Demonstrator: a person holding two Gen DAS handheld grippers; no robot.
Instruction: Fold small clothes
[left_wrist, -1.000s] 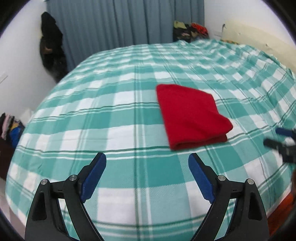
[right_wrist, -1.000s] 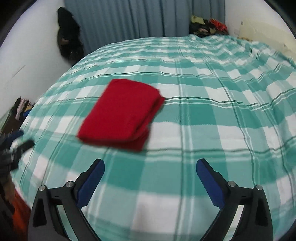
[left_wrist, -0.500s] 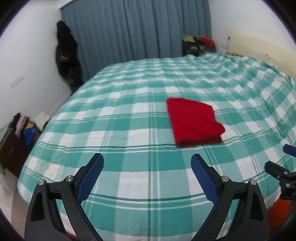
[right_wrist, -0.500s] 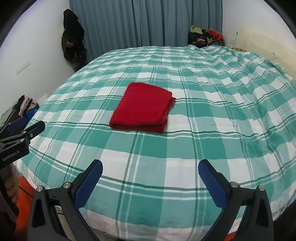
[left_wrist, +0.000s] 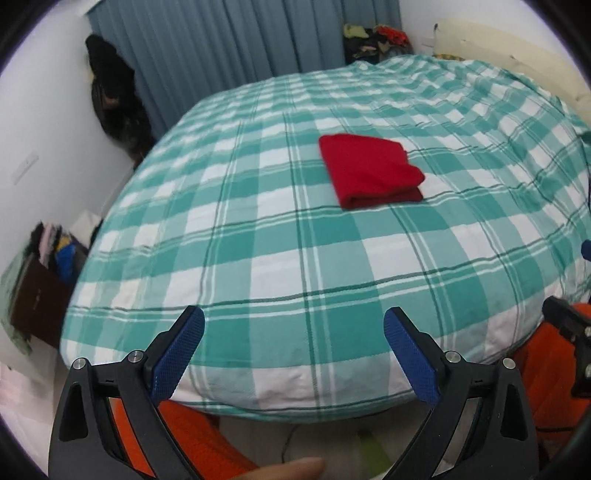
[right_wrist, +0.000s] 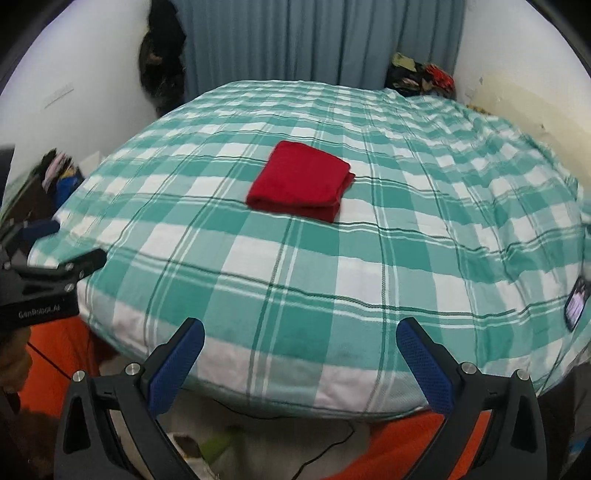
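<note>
A red garment (left_wrist: 371, 171) lies folded into a neat rectangle on the green-and-white checked bed (left_wrist: 258, 258); it also shows in the right wrist view (right_wrist: 301, 181). My left gripper (left_wrist: 293, 334) is open and empty, held back past the bed's near edge, far from the garment. My right gripper (right_wrist: 300, 341) is open and empty too, also back past the near edge. The left gripper shows at the left edge of the right wrist view (right_wrist: 55, 266).
Blue curtains (right_wrist: 314, 40) hang behind the bed. A pile of clothes (right_wrist: 421, 75) sits at the far corner. A dark coat (left_wrist: 114, 99) hangs on the left wall. A phone (right_wrist: 576, 306) lies at the bed's right edge. Orange fabric (left_wrist: 184, 432) is below the bed's edge.
Both grippers have pulled back from the bed, so the folded red garment looks smaller and farther off. The bed's near edge and the floor now show.
</note>
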